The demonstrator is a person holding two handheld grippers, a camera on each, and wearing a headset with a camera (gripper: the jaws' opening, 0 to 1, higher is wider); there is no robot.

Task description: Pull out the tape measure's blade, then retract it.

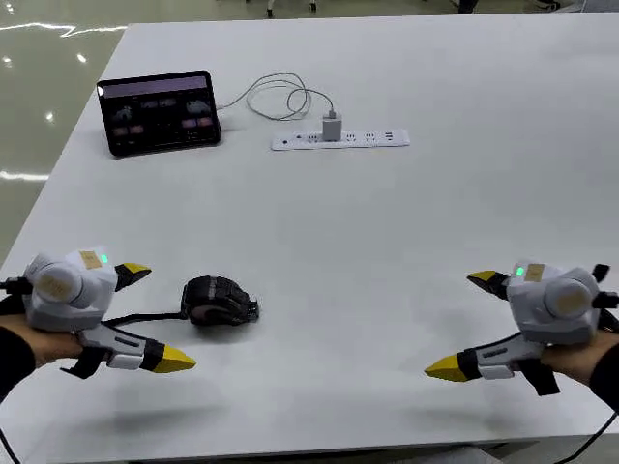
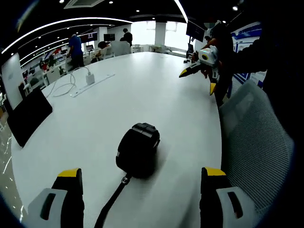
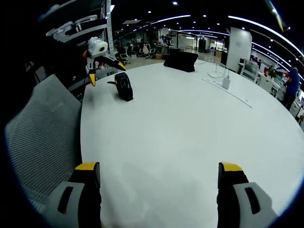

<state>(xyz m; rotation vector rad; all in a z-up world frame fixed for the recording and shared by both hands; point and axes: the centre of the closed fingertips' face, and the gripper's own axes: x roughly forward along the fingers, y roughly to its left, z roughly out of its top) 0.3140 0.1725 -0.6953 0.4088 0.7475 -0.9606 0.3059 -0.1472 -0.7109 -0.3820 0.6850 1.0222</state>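
At the lower left of the head view, the left gripper (image 1: 158, 316) gapes wide and holds nothing. Just right of its tips the black tape measure (image 1: 219, 301) lies on the white table (image 1: 387, 232). Its long axis runs left to right, and its strap (image 1: 145, 317) trails left between the jaws. At the lower right, the right gripper (image 1: 460, 324) is spread wide and empty, well apart from it.

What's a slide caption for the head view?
Open left gripper facing the black tape measure, open right gripper far across the white table.
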